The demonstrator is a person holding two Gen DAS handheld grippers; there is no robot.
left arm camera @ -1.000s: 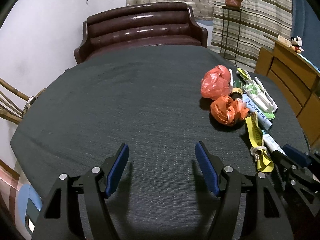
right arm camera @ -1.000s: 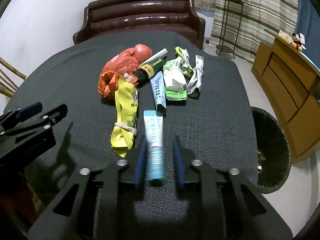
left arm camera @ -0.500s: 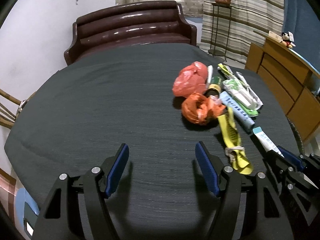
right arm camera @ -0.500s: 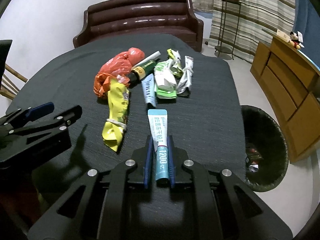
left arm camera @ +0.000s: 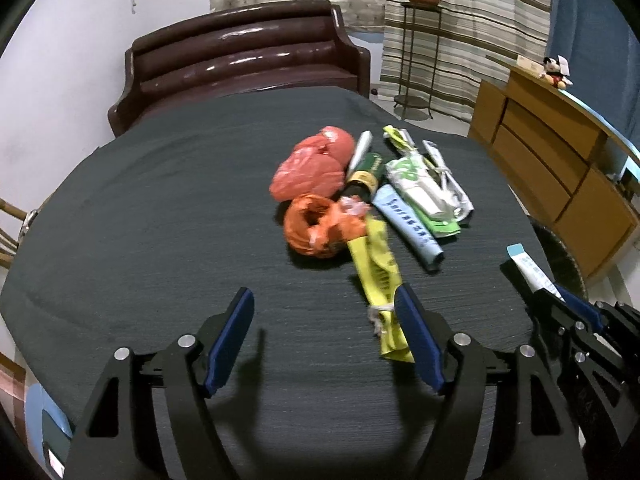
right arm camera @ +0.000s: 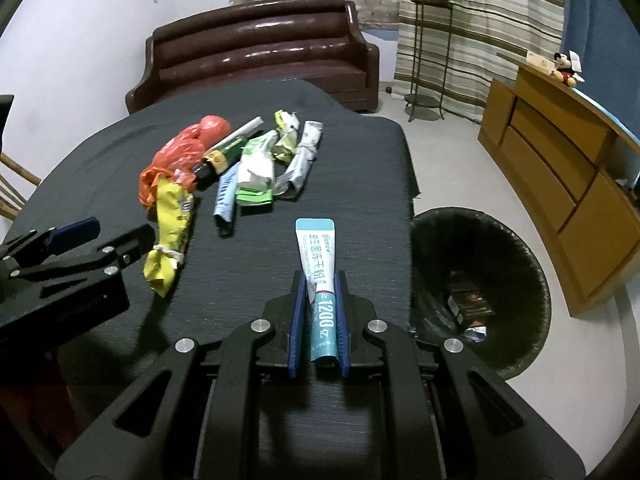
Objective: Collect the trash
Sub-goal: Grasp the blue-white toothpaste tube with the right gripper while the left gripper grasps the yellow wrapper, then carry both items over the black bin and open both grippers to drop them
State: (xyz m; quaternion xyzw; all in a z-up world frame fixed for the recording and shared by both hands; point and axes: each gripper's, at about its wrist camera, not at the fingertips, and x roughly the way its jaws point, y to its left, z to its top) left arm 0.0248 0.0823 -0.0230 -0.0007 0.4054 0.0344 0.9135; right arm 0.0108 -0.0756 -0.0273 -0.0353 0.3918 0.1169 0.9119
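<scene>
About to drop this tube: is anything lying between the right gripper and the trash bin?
Nothing: the right wrist view shows only bare tablecloth between the right gripper, shut on the tube, and the bin beside the table.

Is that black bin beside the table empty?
No, in the right wrist view the black bin already holds a dark packet and some other scraps at its bottom.

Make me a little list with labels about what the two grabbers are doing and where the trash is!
right gripper: shut on the teal tube
left gripper: jaws opening, nothing between them
yellow wrapper: on the table, by the left gripper's right finger
trash pile: orange bags, wrappers, tubes on the dark table
trash bin: on the floor beside the table, some trash inside
</scene>
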